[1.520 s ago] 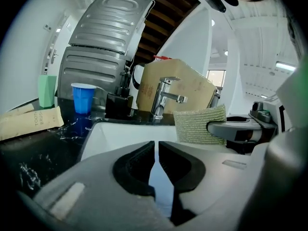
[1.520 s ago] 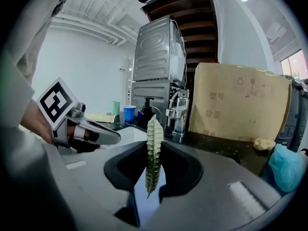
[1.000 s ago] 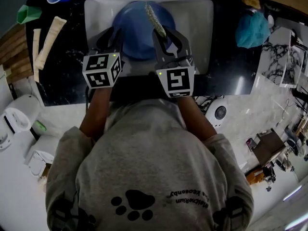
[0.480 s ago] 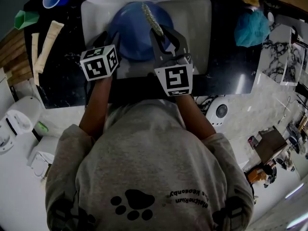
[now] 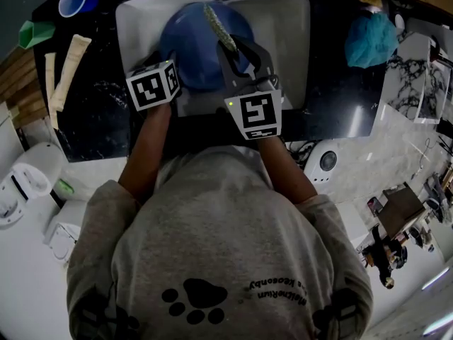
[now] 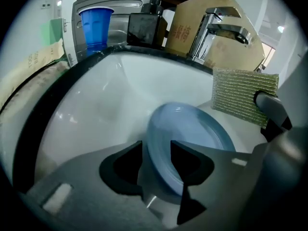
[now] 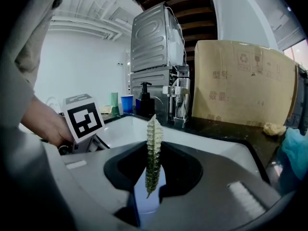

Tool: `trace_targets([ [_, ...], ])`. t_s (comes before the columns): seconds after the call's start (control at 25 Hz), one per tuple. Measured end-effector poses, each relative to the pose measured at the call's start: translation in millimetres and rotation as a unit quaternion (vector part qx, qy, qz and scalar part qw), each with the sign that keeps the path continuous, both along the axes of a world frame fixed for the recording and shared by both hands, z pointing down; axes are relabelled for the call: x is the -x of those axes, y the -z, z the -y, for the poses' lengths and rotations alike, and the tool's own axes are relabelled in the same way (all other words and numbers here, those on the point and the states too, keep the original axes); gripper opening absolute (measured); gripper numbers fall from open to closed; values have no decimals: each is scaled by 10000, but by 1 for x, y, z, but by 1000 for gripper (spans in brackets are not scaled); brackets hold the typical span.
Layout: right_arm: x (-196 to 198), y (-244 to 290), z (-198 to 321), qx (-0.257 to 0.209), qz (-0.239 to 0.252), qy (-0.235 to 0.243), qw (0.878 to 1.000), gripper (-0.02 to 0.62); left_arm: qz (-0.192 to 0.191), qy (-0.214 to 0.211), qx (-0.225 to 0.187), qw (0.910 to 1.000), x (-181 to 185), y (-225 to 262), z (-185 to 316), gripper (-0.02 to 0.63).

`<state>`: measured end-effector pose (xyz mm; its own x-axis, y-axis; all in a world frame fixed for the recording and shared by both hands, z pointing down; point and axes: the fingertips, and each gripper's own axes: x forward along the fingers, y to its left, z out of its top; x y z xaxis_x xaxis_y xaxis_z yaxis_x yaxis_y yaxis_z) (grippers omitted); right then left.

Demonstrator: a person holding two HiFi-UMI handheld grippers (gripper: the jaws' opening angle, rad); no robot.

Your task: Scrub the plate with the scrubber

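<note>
White sink [image 5: 290, 41] is the biggest thing. Blue plate [image 6: 192, 134] leans inside it. The plate's rim sits between the fingers of the left gripper [image 6: 156, 150]. Those fingers are spread wide and loose, not squeezing the plate. Green scrubber [image 7: 153, 143] is pinched tight between the fingers of the right gripper [image 7: 155, 174]. It sticks out past their tips, close to the plate's face.

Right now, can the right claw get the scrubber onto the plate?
Likely yes. The right claw holds the scrubber just over the plate in the sink, nothing between; the left claw only straddles the plate's rim.
</note>
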<state>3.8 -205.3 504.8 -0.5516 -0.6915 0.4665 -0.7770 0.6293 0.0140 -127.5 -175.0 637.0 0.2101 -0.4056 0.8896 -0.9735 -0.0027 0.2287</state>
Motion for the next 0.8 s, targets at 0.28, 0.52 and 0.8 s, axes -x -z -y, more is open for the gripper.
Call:
trace_targets([
  [0.28,-5,0,4,-5,16,-53,10000,74,-136,303,376,9987,-6,-18,-2,179],
  [0.52,-11,-1,7,-1,13,-133,9999,75,-468,433,594,9962,-16,-30,-3,66],
  [0.8,-9,3,5,-52,-59,-108,9999,75,-1091,567,773,9894,-32,-37,1,40],
])
